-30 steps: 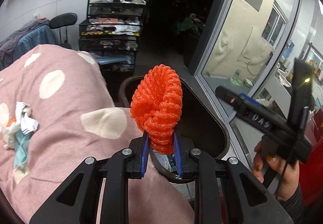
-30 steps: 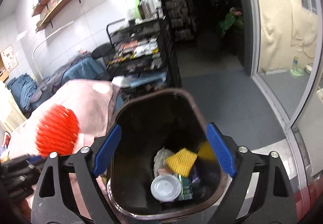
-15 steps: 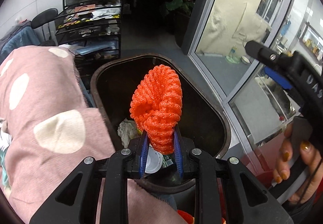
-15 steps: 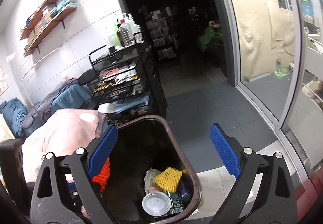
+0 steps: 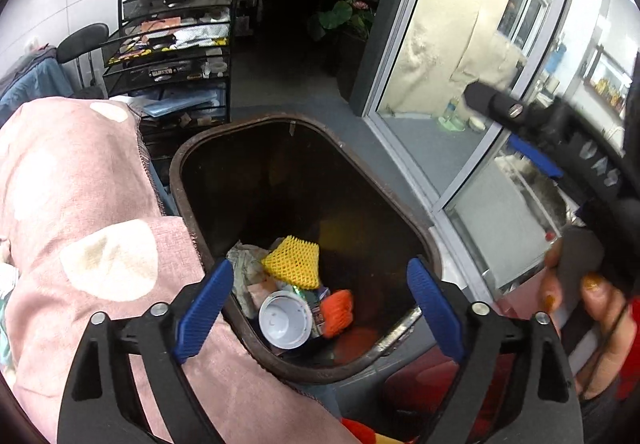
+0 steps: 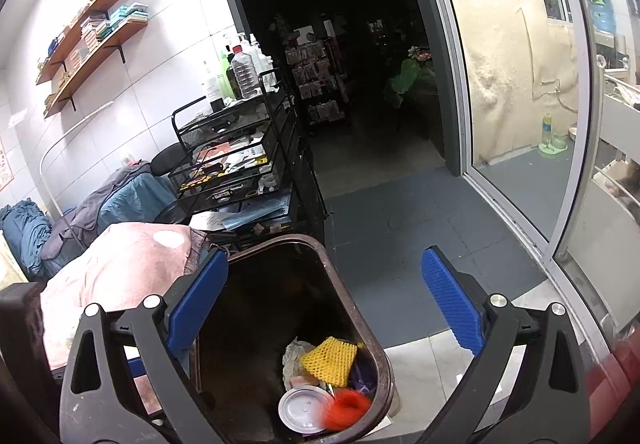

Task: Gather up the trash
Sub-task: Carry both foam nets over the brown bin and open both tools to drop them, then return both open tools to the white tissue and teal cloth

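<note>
Left gripper [image 5: 320, 296] spread wide, blue pads [image 5: 204, 308] well apart, nothing between them; it hangs over the near rim of the brown trash bin [image 5: 248, 123]. Directly ahead of and below its fingers, at the bin bottom: orange foam net [image 5: 338, 307], blurred, lying just right of a white round lid [image 5: 285, 319] and touching or nearly touching it, cannot tell which. Just beyond those, a yellow foam net [image 5: 294, 262] rests on crumpled paper [image 5: 244, 268] and other wrappers too small to identify. Left of the left gripper, a pink cloth with pale dots [image 5: 80, 203] drapes against the bin's left rim. Right of it, the right gripper's black body and the person's hand [image 5: 576, 284] on its handle. Right gripper [image 6: 324, 308] also spread, blue pads [image 6: 450, 308] far apart and holding nothing, positioned above the bin's [image 6: 372, 344] near end; same contents seen below and between its fingers: orange net [image 6: 346, 406] motion-blurred beside the white lid [image 6: 304, 410], yellow net [image 6: 330, 360] just behind. Pink cloth [image 6: 120, 264] to its left. Farther ahead of both grippers: black wire-mesh cart [image 6: 236, 163] with bottles [image 6: 244, 73] on top, beyond the bin's far rim. Farther left, wall shelves [image 6: 92, 39] with stacked items. Far right, a glass sliding door [image 6: 520, 83]; dark doorway straight ahead
</note>
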